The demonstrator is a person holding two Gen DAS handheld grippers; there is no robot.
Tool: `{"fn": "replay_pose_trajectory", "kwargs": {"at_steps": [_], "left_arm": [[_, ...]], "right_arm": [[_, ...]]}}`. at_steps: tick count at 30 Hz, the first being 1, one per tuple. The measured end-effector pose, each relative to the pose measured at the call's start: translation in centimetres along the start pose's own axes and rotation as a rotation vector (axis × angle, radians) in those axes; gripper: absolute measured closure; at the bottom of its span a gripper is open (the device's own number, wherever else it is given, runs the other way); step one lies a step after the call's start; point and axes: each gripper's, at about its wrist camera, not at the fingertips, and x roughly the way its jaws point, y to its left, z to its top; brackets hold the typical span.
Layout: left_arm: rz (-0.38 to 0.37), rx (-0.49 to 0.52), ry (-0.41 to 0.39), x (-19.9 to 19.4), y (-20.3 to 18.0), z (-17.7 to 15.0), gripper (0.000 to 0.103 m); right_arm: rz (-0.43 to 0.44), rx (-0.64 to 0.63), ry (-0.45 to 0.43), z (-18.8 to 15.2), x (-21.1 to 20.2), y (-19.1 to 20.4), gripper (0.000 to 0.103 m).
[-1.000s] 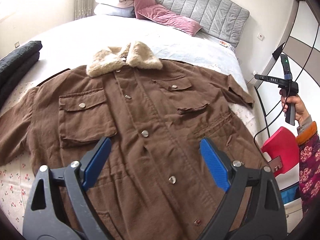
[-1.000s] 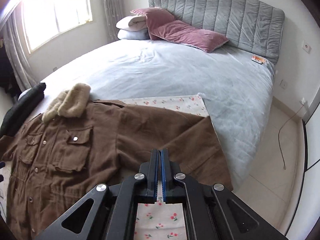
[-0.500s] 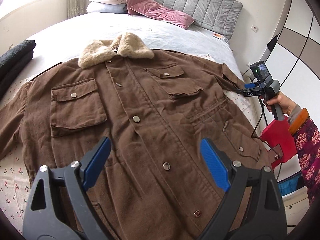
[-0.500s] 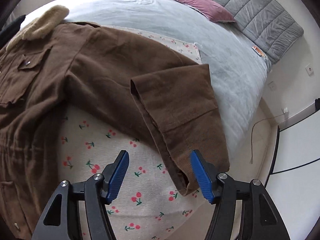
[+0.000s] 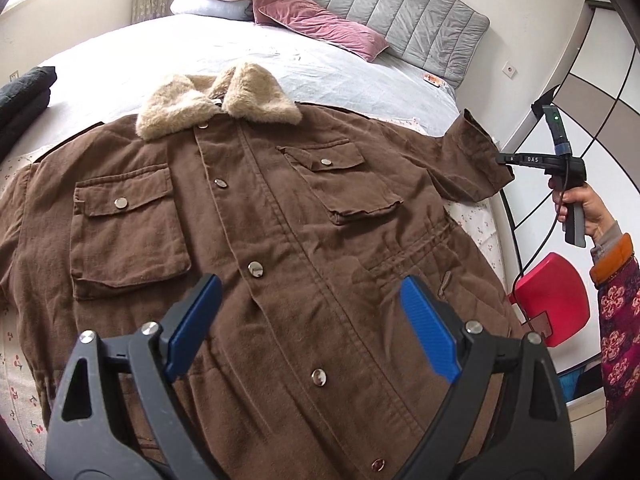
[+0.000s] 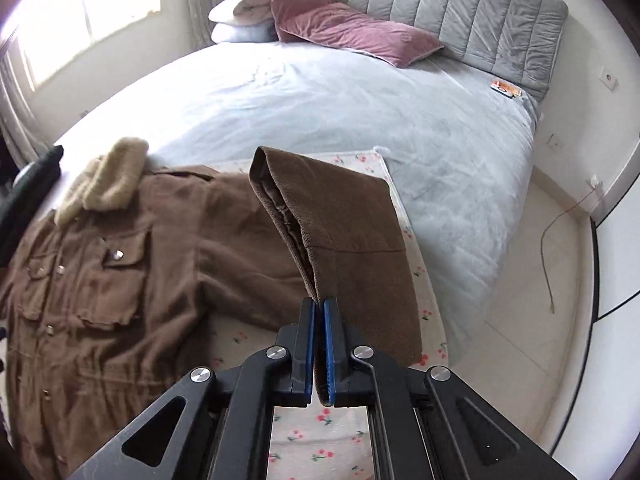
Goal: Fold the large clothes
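A home bedroom. A wide bed point(image 6: 360, 120) with a pale blue cover fills the room, backed by a grey padded headboard point(image 6: 460, 12). Pink pillows point(image 6: 352, 32) lie at its head edge, and a curtained window point(image 6: 88, 20) lights the far wall.

Matt brown cloth jacket point(image 5: 304, 248), possibly corduroy, with fluffy collar point(image 5: 216, 106) and shiny metal snaps point(image 5: 255, 270).
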Motion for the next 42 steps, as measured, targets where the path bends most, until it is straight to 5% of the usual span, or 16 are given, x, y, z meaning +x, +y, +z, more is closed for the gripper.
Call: {"fn": "replay_pose_trajectory", "kwargs": {"at_steps": [7,13,17,18,21,22,27,33,37,42], "left_arm": [[-0.063,-0.049,-0.071,-1.4,0.7,2.2,0.012],[-0.020,-0.104,-0.139,-3.9,3.6,2.9,0.012],[0.038,-0.127,-0.138,-4.5,6.1,2.3,0.012],[0.040,-0.139,-0.127,-4.4,6.7,2.1,0.012],[0.038,-0.157,-0.097,-3.1,7.8,1.9,0.012],[0.028,-0.158,-0.087,-2.3,7.8,2.1,0.012],[-0.116,-0.211,-0.017,2.9,6.0,3.5,0.014],[-0.300,-0.285,0.079,10.1,1.9,6.3,0.032],[-0.332,-0.332,0.136,14.4,0.2,7.1,0.034],[-0.253,-0.363,0.202,18.4,-0.1,7.1,0.039]], "right_arm": [[0.284,-0.016,-0.051,4.5,-5.9,10.1,0.099],[0.587,-0.057,-0.058,7.0,-6.4,22.9,0.101],[0.625,-0.124,-0.069,7.2,-6.3,29.2,0.096],[0.616,-0.125,-0.070,7.0,-6.2,29.7,0.088],[0.503,-0.096,-0.096,5.5,-5.5,28.4,0.051],[0.458,-0.074,-0.103,4.6,-5.2,27.4,0.046],[0.332,0.064,-0.064,-1.9,-2.2,20.3,0.045],[0.287,0.247,0.005,-9.9,0.8,14.8,0.045],[0.315,0.328,0.070,-11.4,2.6,13.1,0.045],[0.334,0.383,0.023,-11.1,2.4,11.9,0.045]]}}
